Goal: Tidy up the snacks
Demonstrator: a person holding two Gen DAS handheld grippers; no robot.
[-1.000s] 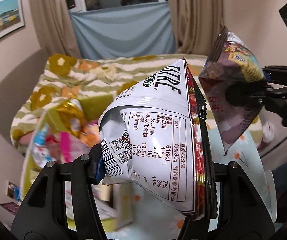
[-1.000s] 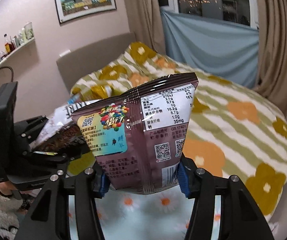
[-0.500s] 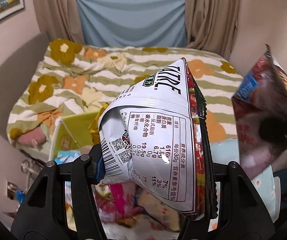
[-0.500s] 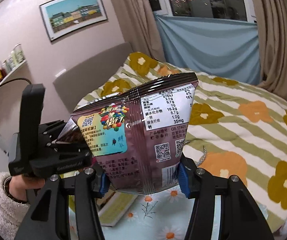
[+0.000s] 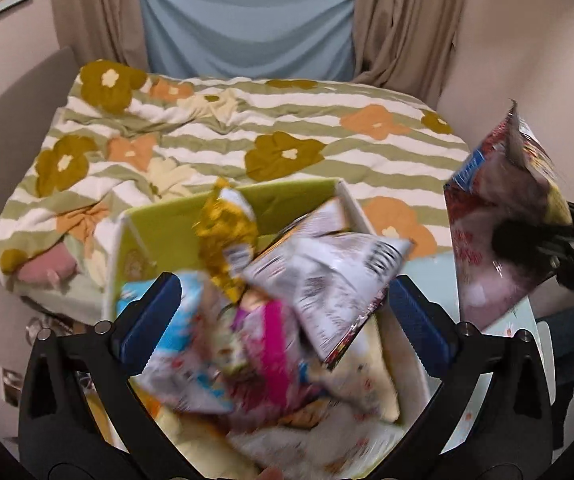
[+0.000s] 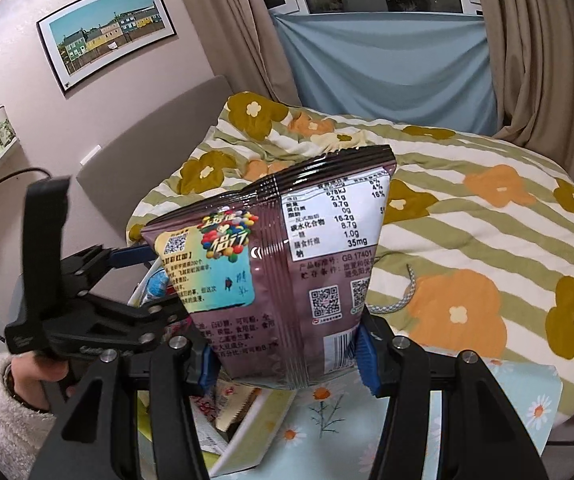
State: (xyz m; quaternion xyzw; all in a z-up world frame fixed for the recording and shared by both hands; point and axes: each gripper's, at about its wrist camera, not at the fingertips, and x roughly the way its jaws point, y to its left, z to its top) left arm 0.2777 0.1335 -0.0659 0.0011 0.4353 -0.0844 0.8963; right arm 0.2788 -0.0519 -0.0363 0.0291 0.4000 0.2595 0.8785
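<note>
My left gripper (image 5: 283, 312) is open above a green-lined storage box (image 5: 247, 200) full of snack packets. The white snack bag (image 5: 327, 276) is loose between the fingers, blurred, dropping onto the pile in the box. A gold packet (image 5: 227, 232) stands upright at the back of the box. My right gripper (image 6: 287, 360) is shut on a maroon candy bag (image 6: 279, 264), held upright in the air. That bag also shows at the right edge of the left wrist view (image 5: 499, 232). The left gripper appears in the right wrist view (image 6: 87, 312), over the box.
A bed with a striped floral blanket (image 5: 227, 136) lies behind the box. The box stands on a table with a light blue daisy cloth (image 6: 467, 420). Curtains and a blue sheet (image 5: 247, 24) cover the window. A grey cord (image 6: 399, 300) lies on the blanket.
My left gripper has tilted down over the box, opened, and let go of the white snack bag, which falls into the box. My right gripper still holds the maroon bag.
</note>
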